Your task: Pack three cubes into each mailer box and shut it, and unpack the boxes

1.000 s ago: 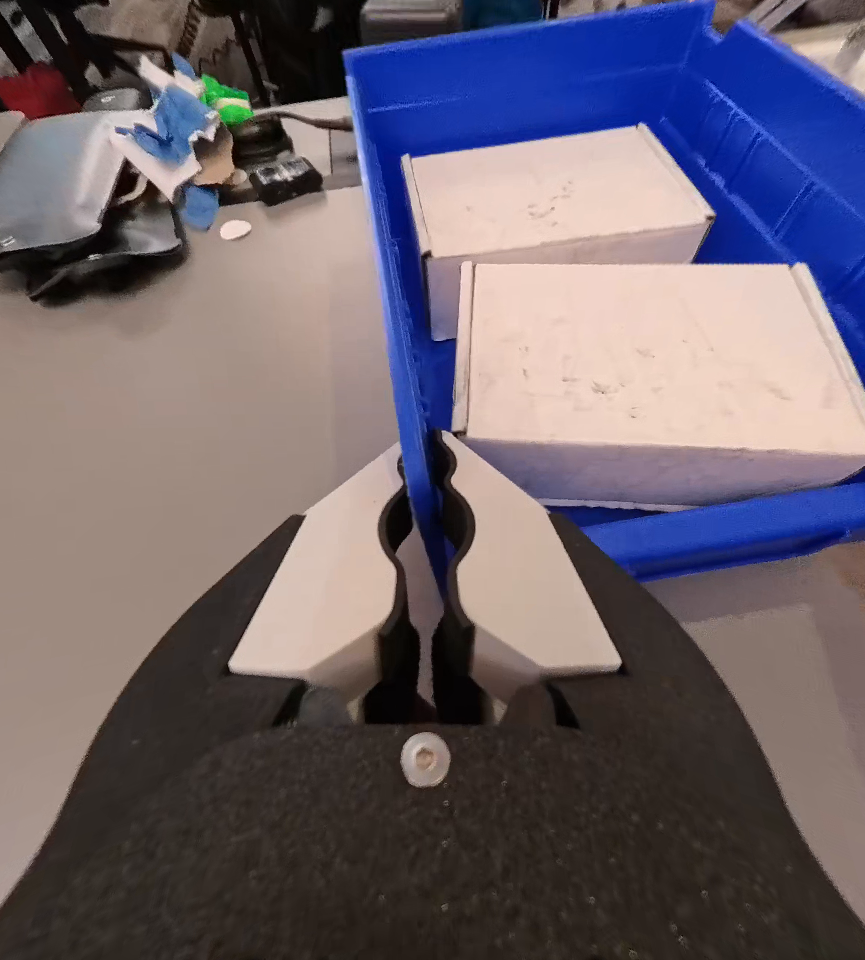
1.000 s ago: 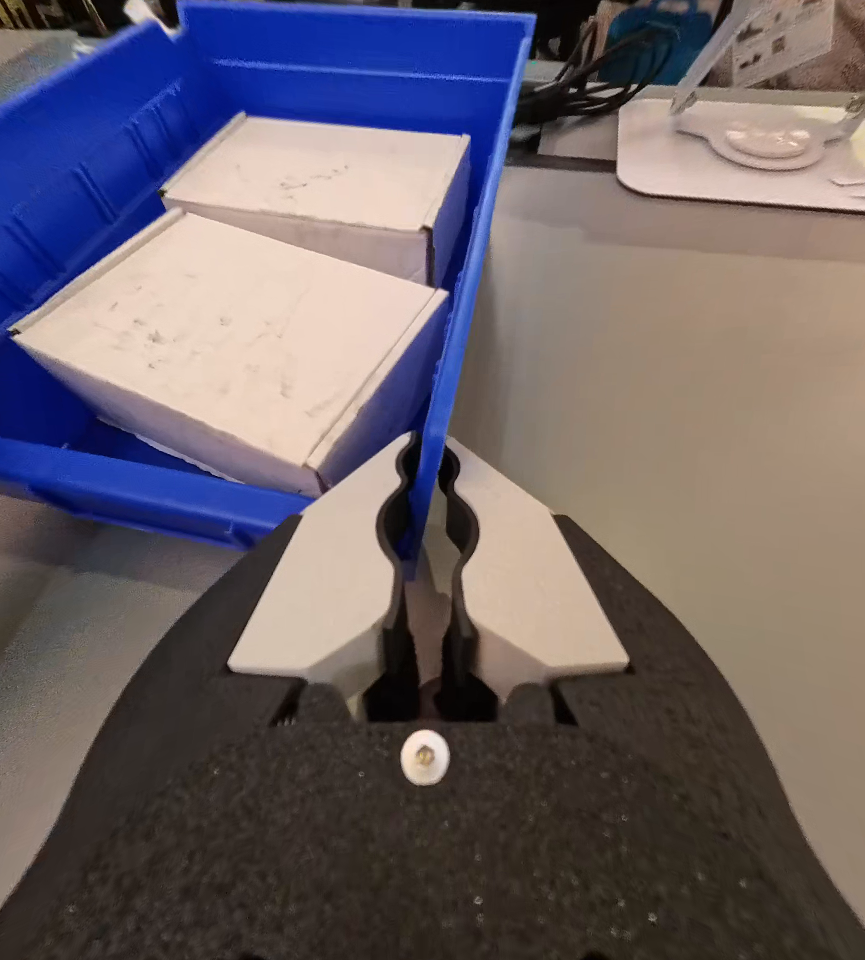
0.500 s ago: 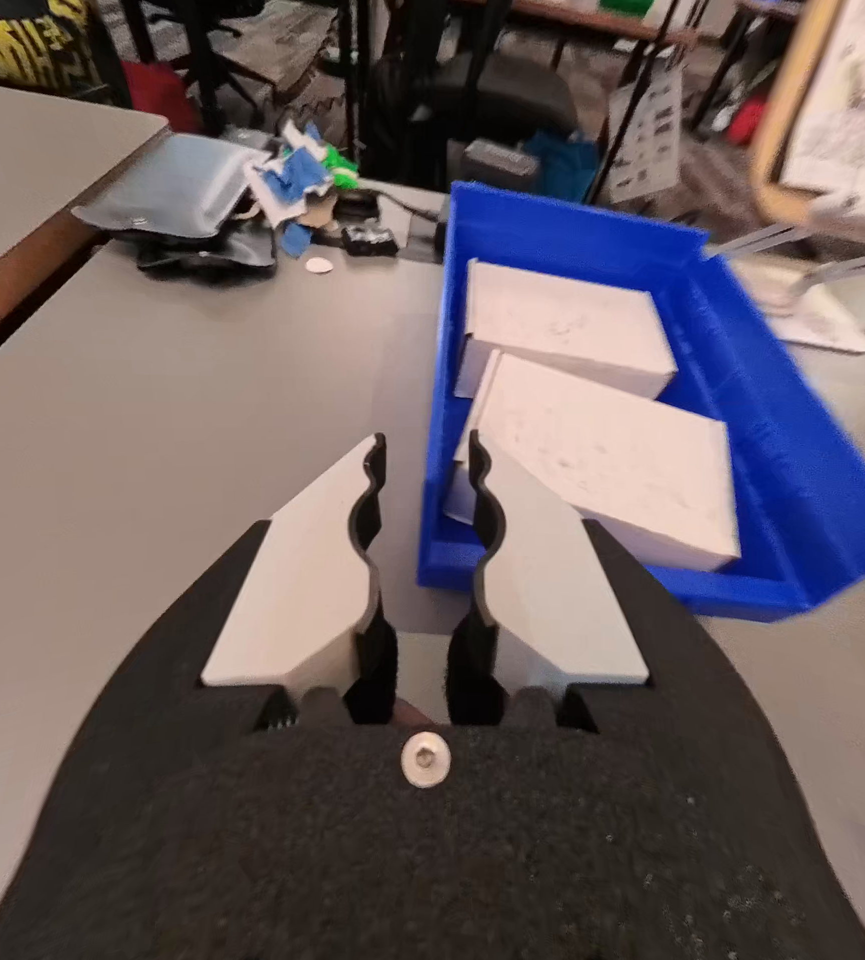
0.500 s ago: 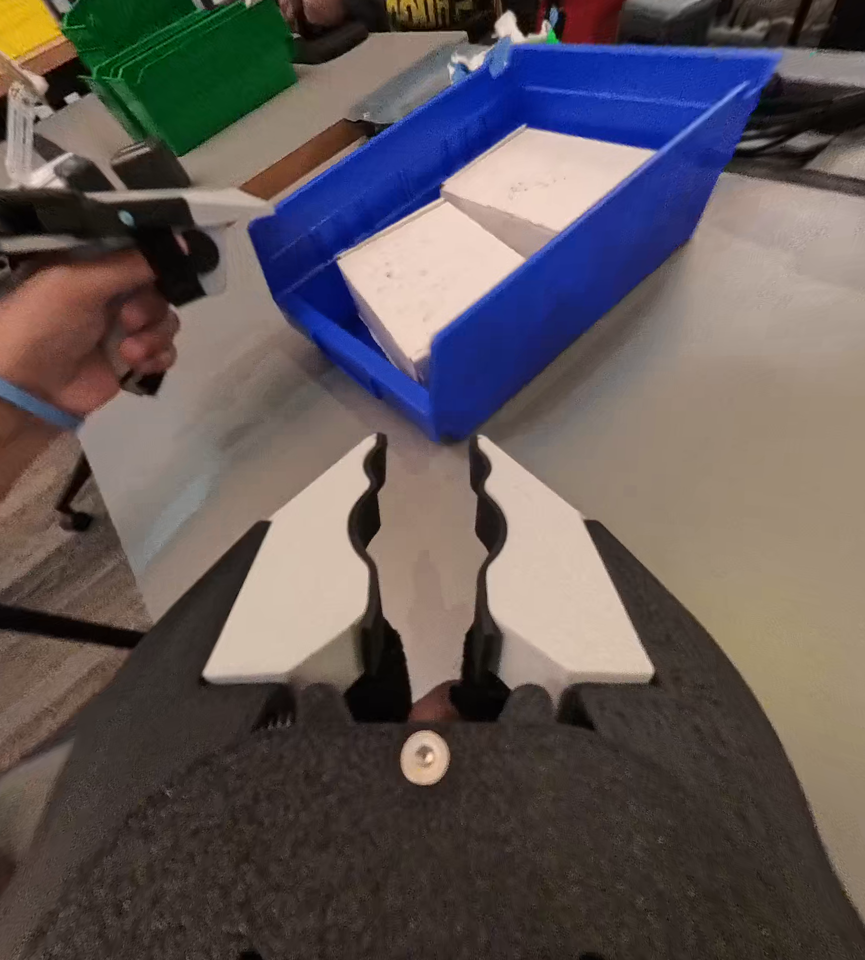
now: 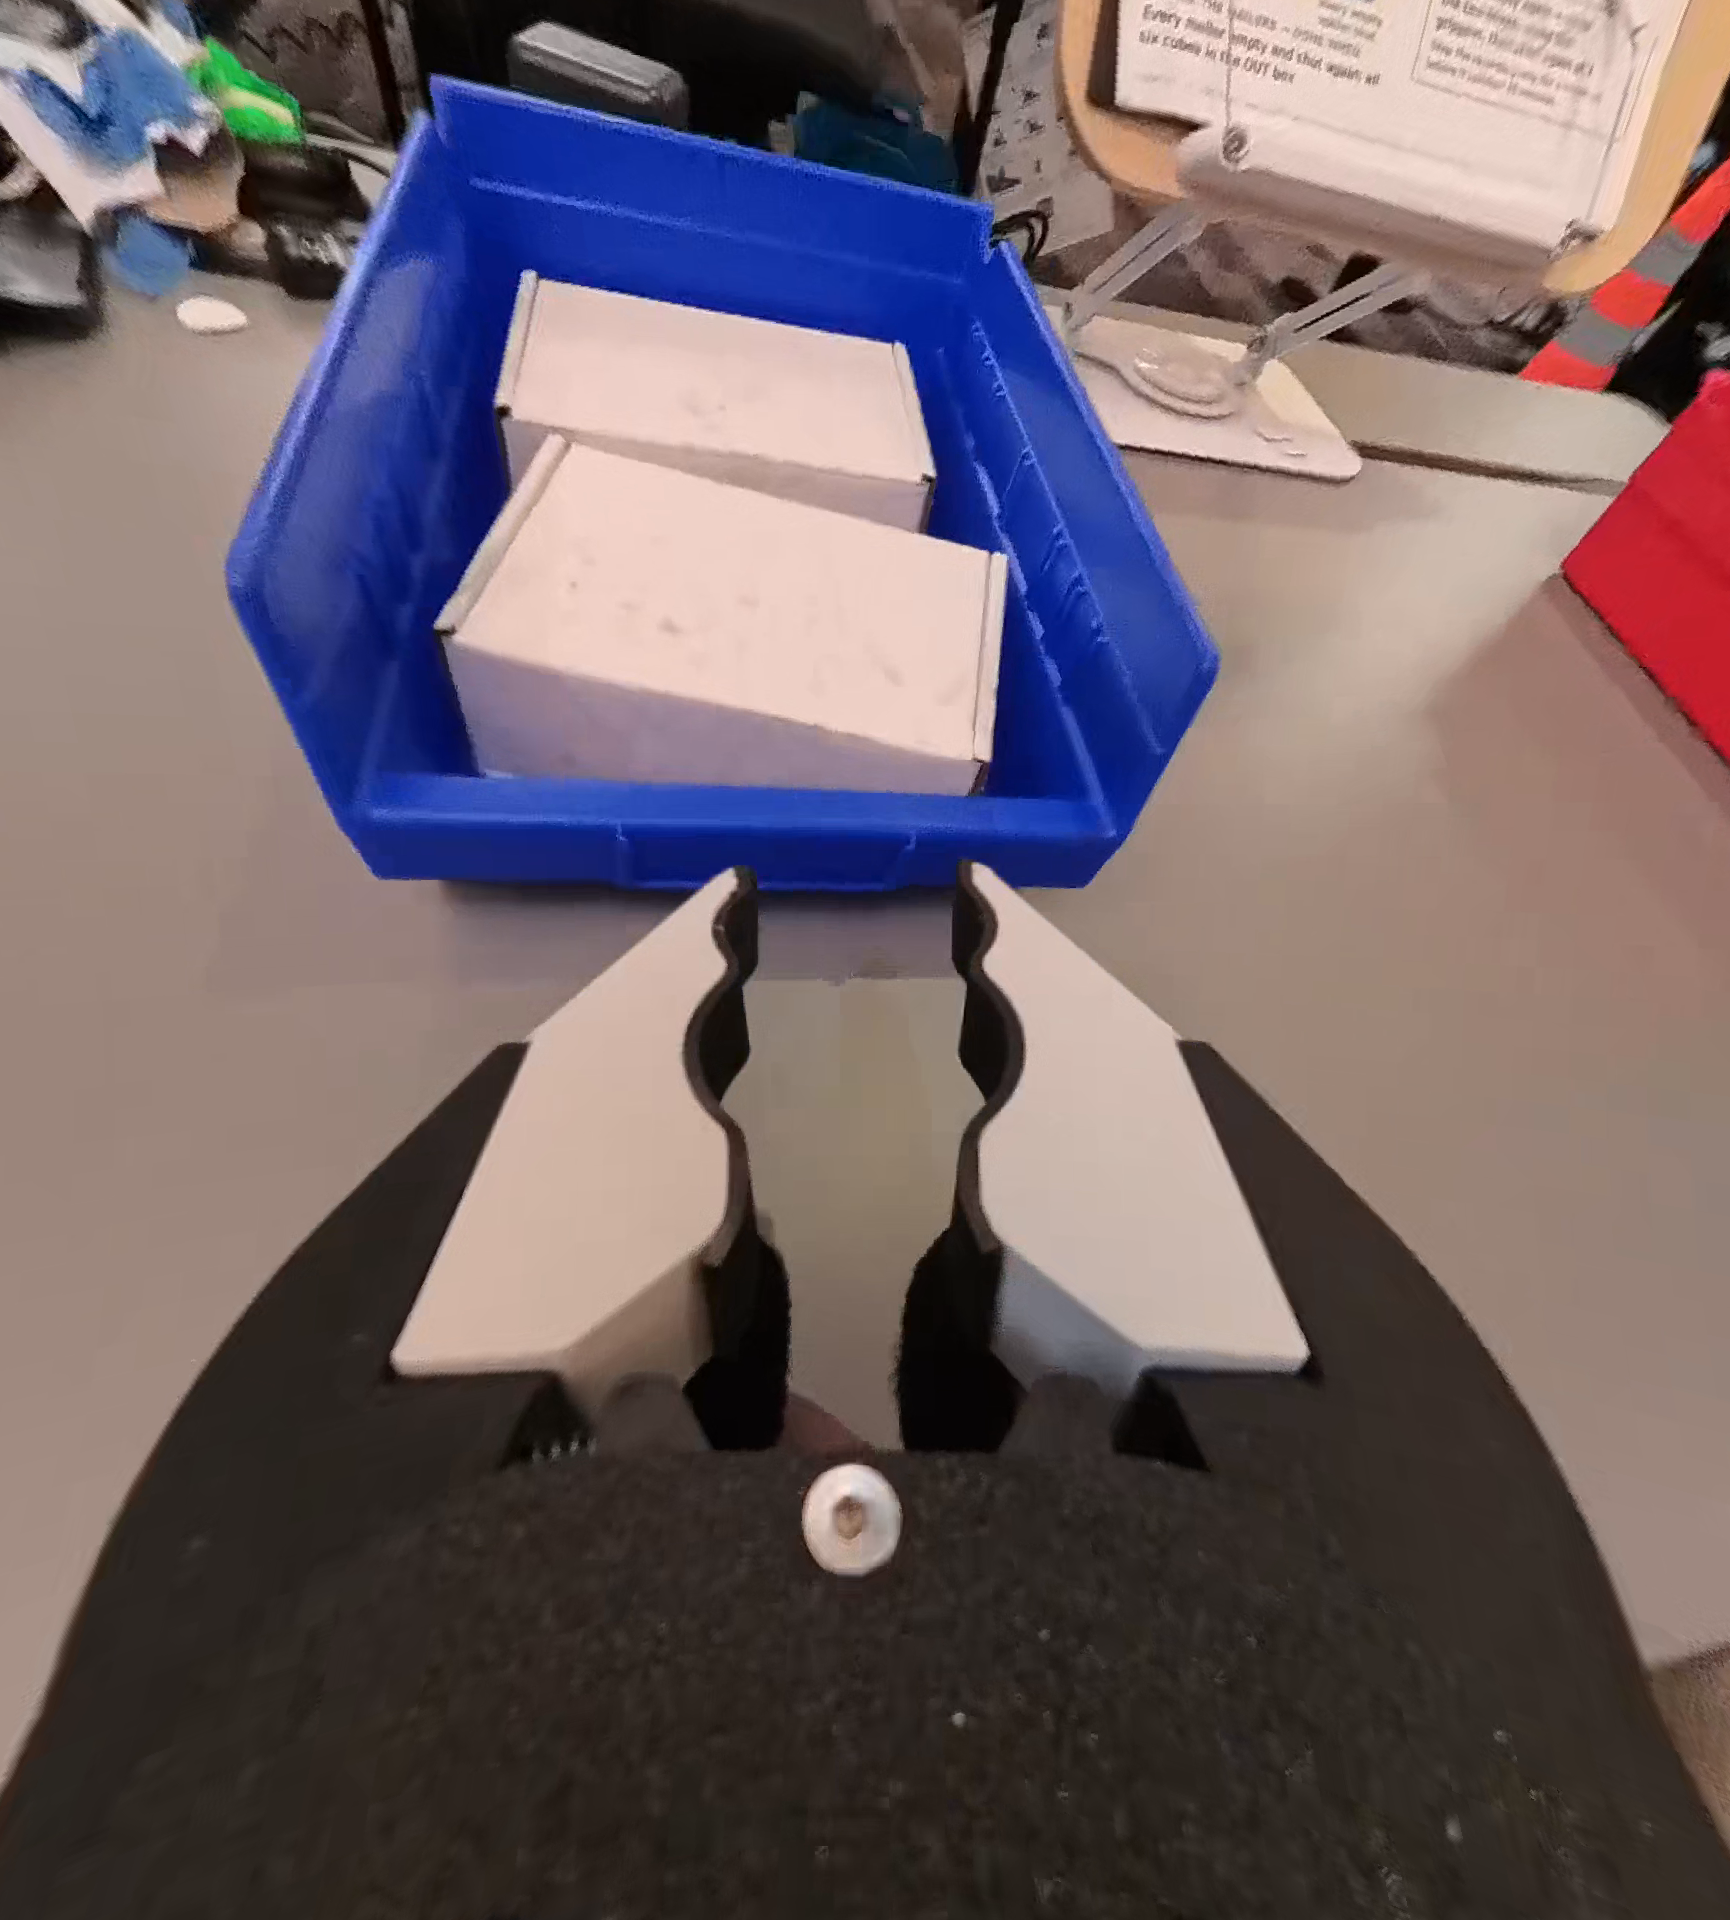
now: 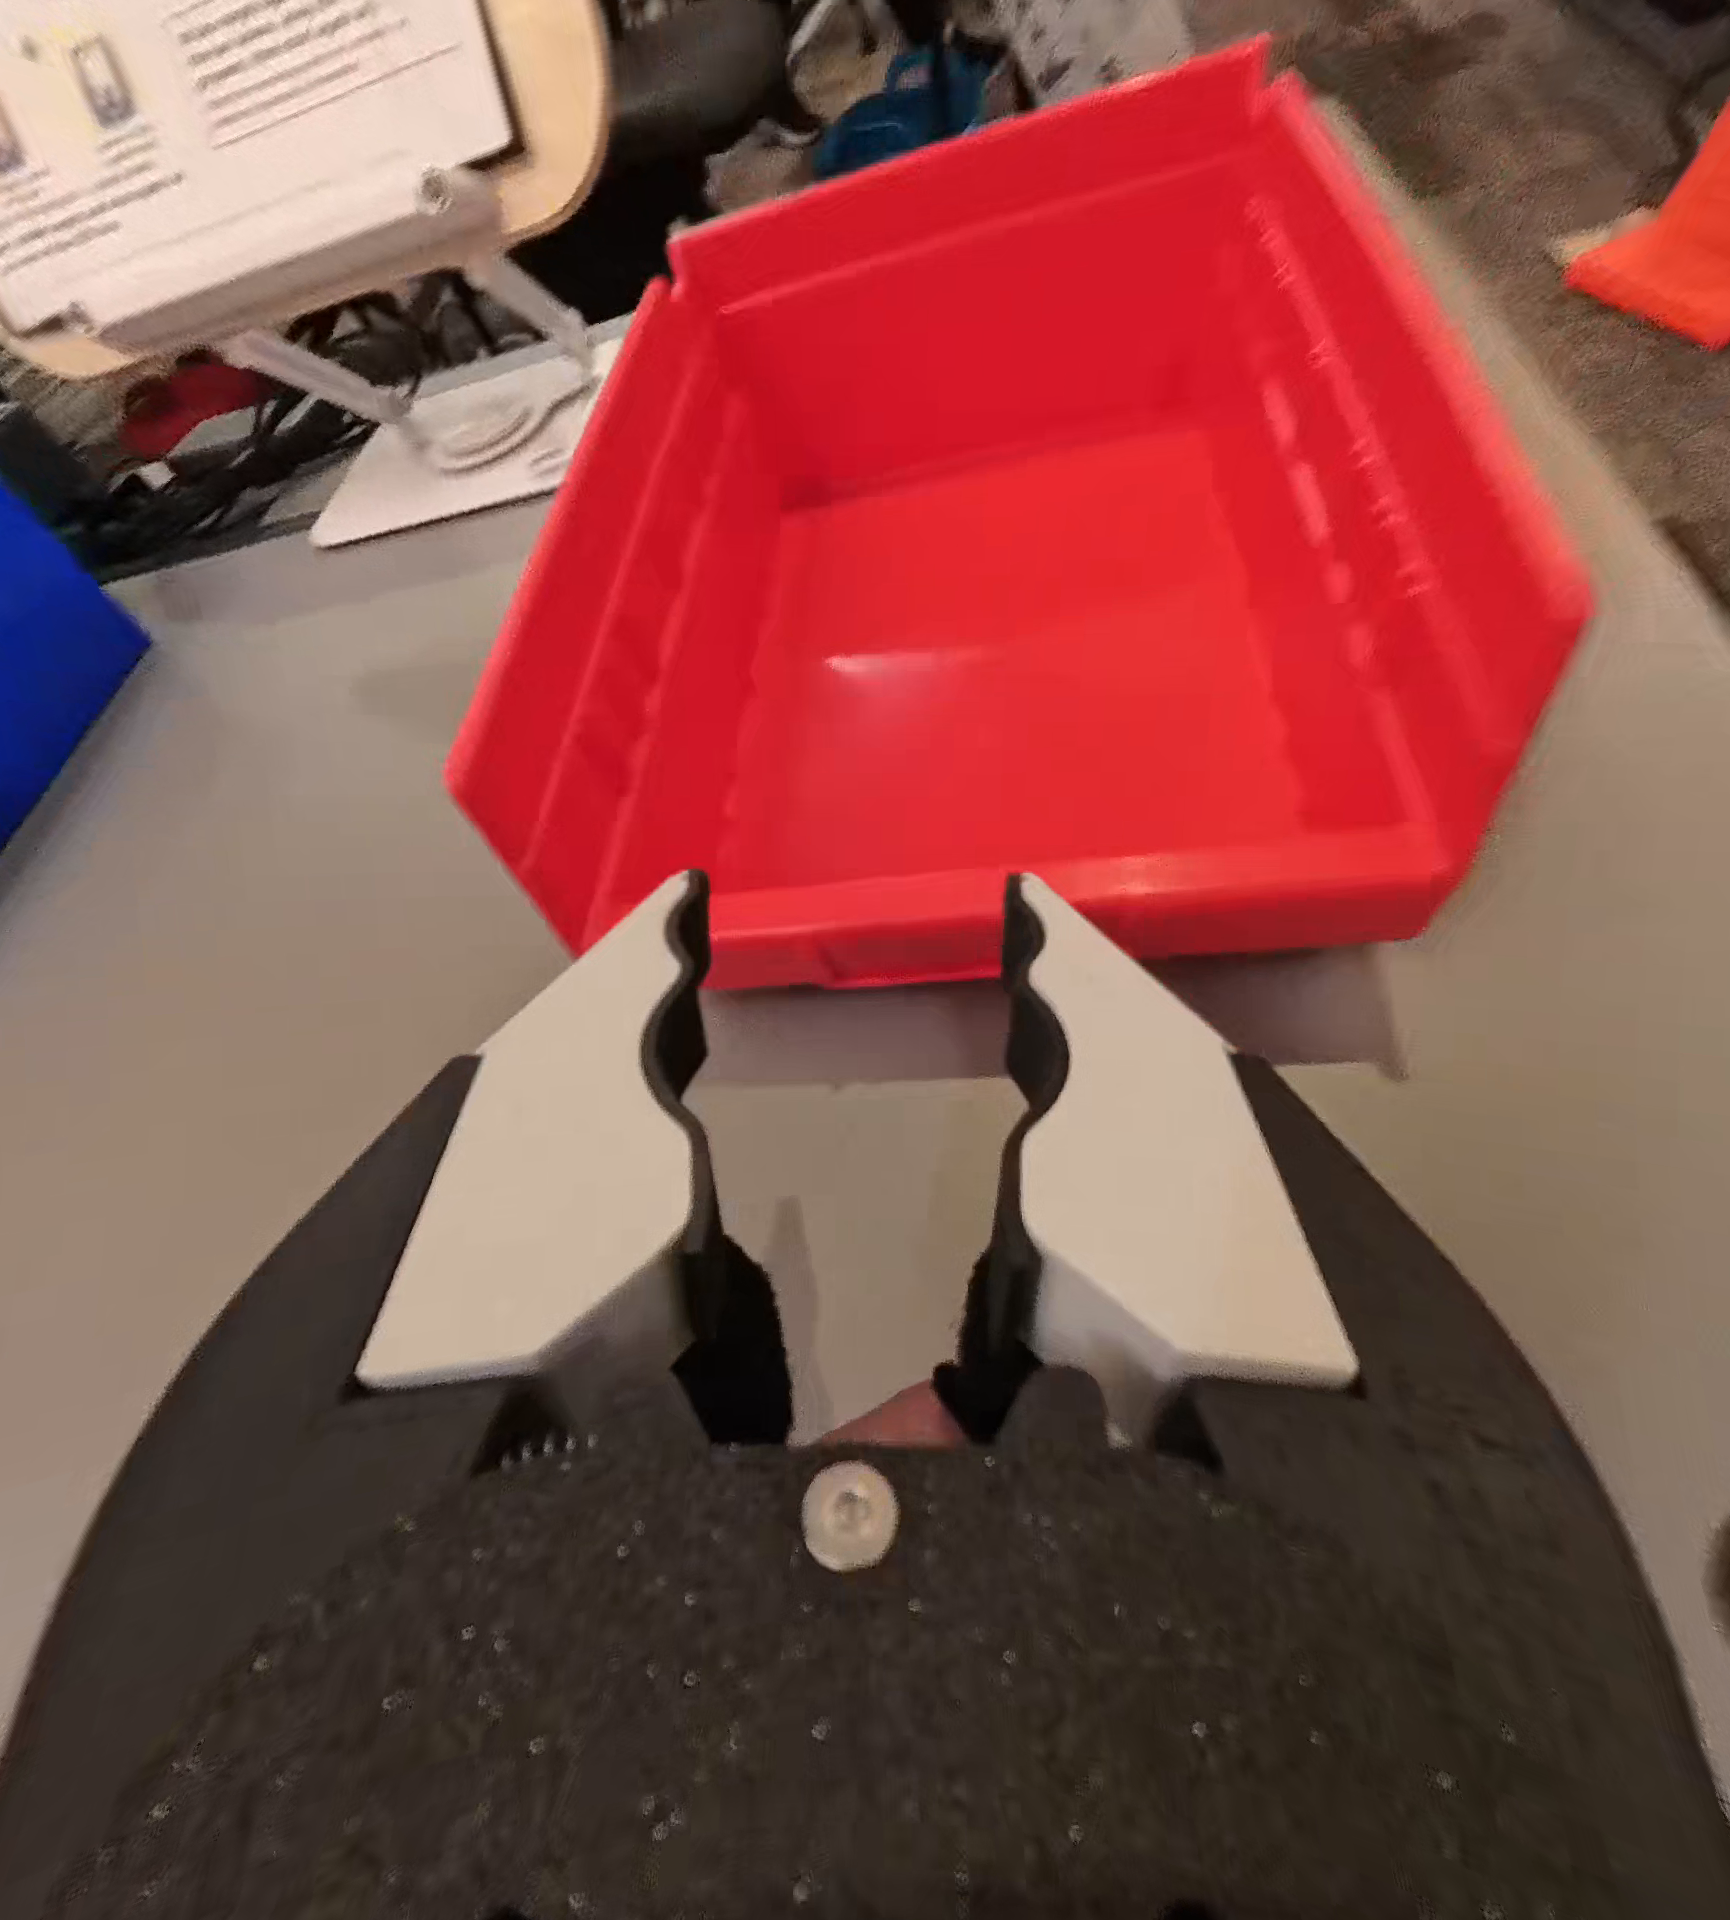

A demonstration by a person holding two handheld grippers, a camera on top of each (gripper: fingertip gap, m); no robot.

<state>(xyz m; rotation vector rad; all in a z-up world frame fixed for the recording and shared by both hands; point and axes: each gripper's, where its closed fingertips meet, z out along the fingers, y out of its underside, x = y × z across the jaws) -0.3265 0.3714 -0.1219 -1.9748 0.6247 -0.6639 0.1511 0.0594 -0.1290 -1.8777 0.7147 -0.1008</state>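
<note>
The grey table [image 5: 113, 935] carries everything, and the blue bin [image 5: 404, 447] serves as the landmark. To the right of the blue bin sits the red bin [image 6: 996, 665], well apart from it, with only bare red floor showing inside; its picture is smeared, so small details there are uncertain. Behind the blue bin, toward its right, a white stand [image 5: 1214, 416] holds up a printed sheet on a wooden board [image 5: 1360, 94]. Inside the blue bin lie two closed white mailer boxes: the near mailer box [image 5: 736, 623] rests tilted against the bin's front wall, and the far mailer box [image 5: 715, 384] lies just behind it, touching or nearly so. Behind the blue bin to its left is a heap of crumpled blue and white scraps [image 5: 102, 114]. The left gripper [image 5: 853, 914] hangs just in front of the blue bin's front wall, fingers spread with nothing between them. The right gripper [image 6: 856, 914] hangs before the red bin's front lip, fingers likewise spread and empty.
</note>
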